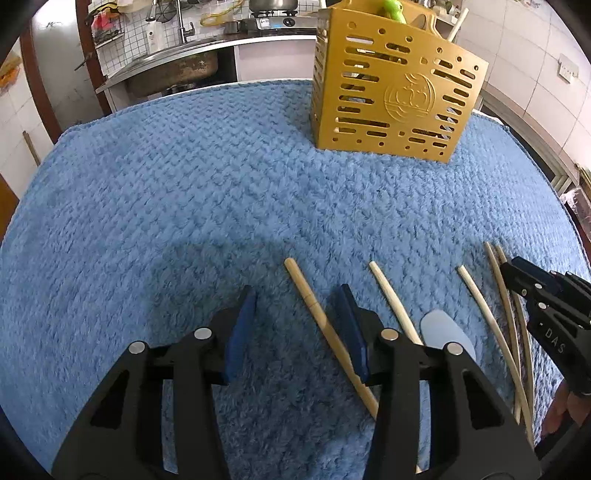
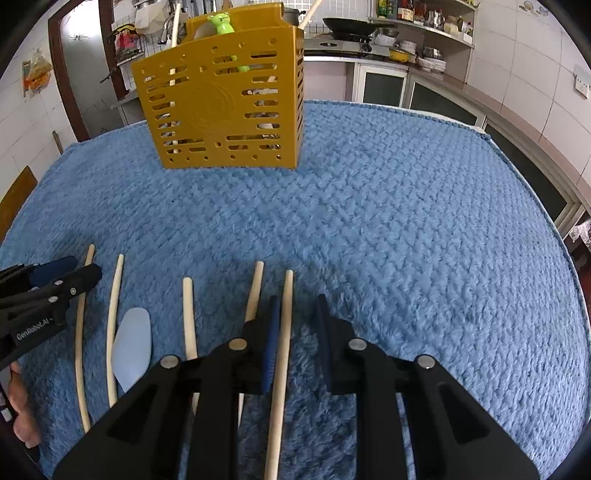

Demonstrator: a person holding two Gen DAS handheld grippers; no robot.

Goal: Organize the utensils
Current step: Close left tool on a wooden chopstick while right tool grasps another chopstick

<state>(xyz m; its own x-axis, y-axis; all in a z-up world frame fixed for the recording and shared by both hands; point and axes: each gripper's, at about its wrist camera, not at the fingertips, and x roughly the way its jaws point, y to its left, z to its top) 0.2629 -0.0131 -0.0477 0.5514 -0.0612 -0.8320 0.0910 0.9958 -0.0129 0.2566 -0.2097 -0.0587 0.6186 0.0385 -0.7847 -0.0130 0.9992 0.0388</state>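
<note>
Several pale wooden chopsticks lie side by side on a blue fleece cloth (image 1: 221,184). My left gripper (image 1: 297,295) hangs over the leftmost chopstick (image 1: 314,306), which lies between the jaws close to the right pad; the jaws are open. My right gripper (image 2: 298,299) straddles the rightmost chopstick (image 2: 284,332), which runs along the left pad with a gap to the other; it is open. A light blue spatula (image 2: 131,339) lies among the chopsticks. A yellow slotted holder (image 2: 225,107) stands upright at the back, with sticks and a green frog-topped utensil (image 2: 221,22) in it.
In each view the other gripper shows at the side: the right gripper (image 1: 535,288), the left gripper (image 2: 62,273), a hand behind each. A sink (image 1: 177,66), a stove and shelves line the wall behind. The cloth's far edge (image 2: 424,110) follows the table edge.
</note>
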